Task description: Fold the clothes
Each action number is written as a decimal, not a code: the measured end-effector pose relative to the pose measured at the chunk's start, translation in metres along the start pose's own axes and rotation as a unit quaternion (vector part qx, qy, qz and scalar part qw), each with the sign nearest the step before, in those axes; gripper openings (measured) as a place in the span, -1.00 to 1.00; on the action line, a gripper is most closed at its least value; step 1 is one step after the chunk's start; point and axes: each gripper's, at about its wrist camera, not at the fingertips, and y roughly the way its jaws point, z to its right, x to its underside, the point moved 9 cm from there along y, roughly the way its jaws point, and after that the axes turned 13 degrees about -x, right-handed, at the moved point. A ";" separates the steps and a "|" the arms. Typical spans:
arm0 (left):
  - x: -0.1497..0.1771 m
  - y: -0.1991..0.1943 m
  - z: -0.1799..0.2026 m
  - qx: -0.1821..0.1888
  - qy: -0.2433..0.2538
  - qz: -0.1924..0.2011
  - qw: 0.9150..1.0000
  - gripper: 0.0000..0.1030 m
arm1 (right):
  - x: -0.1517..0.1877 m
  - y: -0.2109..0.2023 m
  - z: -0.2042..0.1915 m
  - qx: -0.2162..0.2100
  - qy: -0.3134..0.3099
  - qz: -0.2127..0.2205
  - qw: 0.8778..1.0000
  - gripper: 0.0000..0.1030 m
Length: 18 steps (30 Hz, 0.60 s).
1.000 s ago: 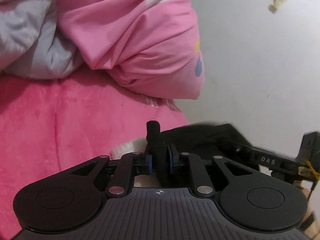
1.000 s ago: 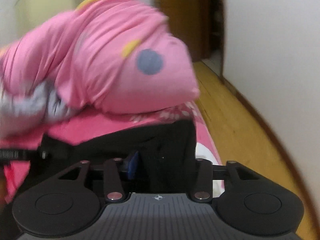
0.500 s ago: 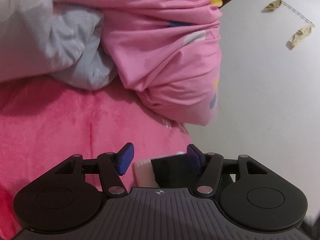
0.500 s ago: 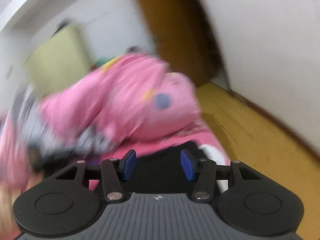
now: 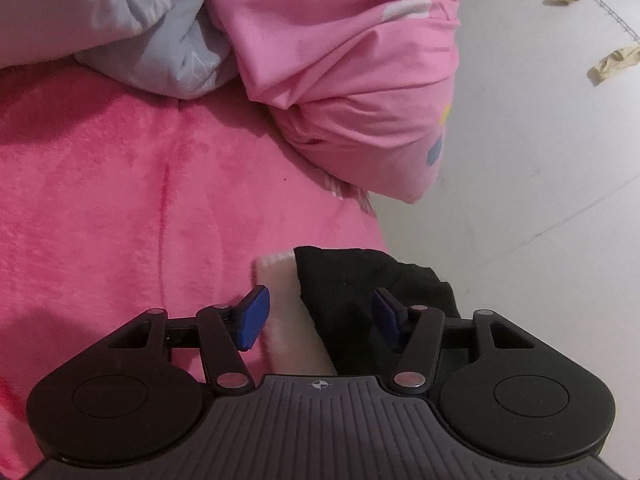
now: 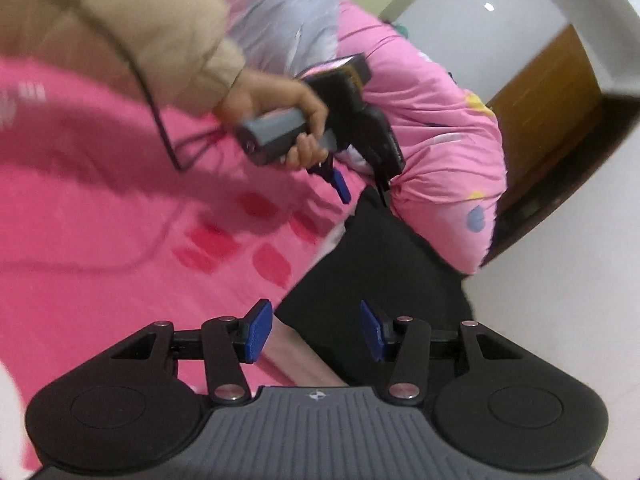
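Pink blanket [image 5: 120, 208] bears black garment [image 5: 360, 288] (rumpled), pink duvet [image 5: 352, 80] close behind.

Black garment [image 5: 372, 280] partly hidden behind gripper body.

The left gripper [image 5: 318, 316] hovers over a pink bed [image 5: 120, 208], its blue pads apart after just opening, gripping nothing. A black garment [image 5: 360, 280] lies under its right pad at the bed's edge, near a rumpled pink quilt [image 5: 352, 80].
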 end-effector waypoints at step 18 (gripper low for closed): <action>-0.002 0.008 -0.003 -0.006 -0.011 0.003 1.000 -0.33 | -0.003 -0.001 -0.011 0.111 0.003 0.043 0.993 -0.92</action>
